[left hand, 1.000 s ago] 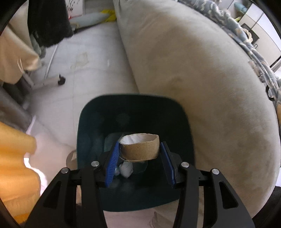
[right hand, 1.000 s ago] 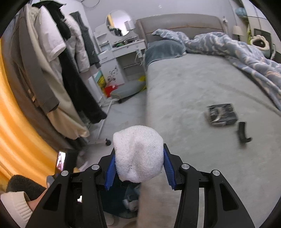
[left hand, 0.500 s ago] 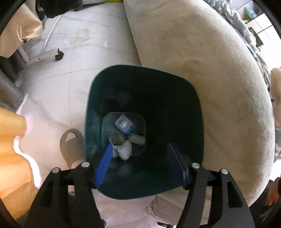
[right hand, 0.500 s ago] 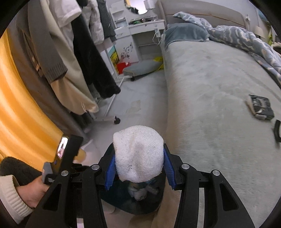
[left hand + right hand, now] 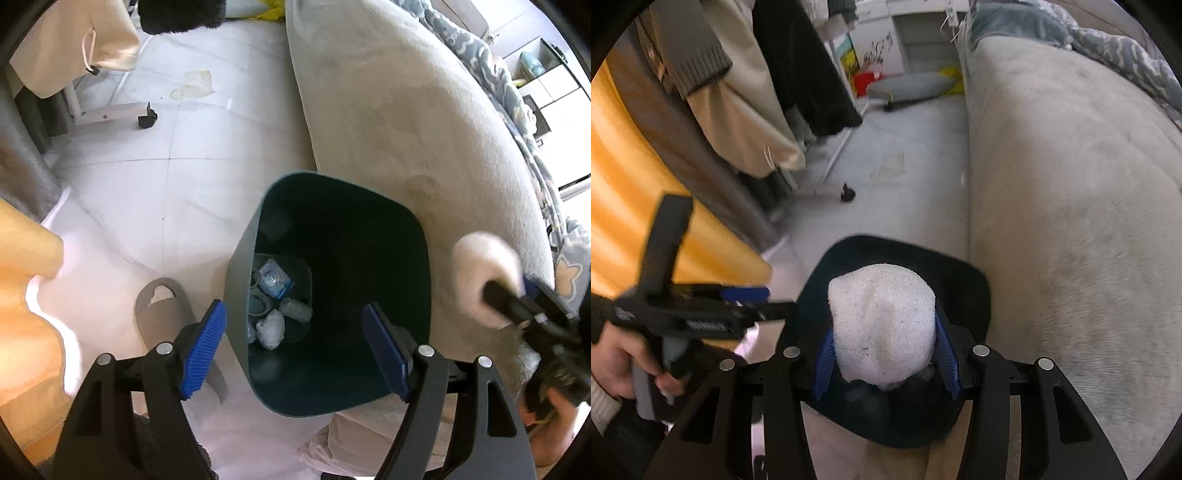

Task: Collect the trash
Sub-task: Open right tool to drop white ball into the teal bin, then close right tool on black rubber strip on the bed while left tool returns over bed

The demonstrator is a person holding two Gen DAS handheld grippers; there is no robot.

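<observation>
Bin (image 5: 413, 236) w/ wrappers, maybe tape roll; left gripper (image 5: 295, 347) released, right gripper (image 5: 884, 356) grasping sock (image 5: 882, 325)

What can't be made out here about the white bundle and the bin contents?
- White bundle: right wrist view shows only its top; the underside is hidden between the right gripper pads. In the left wrist view it is motion-blurred.
- Bin: its near wall hides part of the floor; small wrapped pieces are too small to identify.
</observation>
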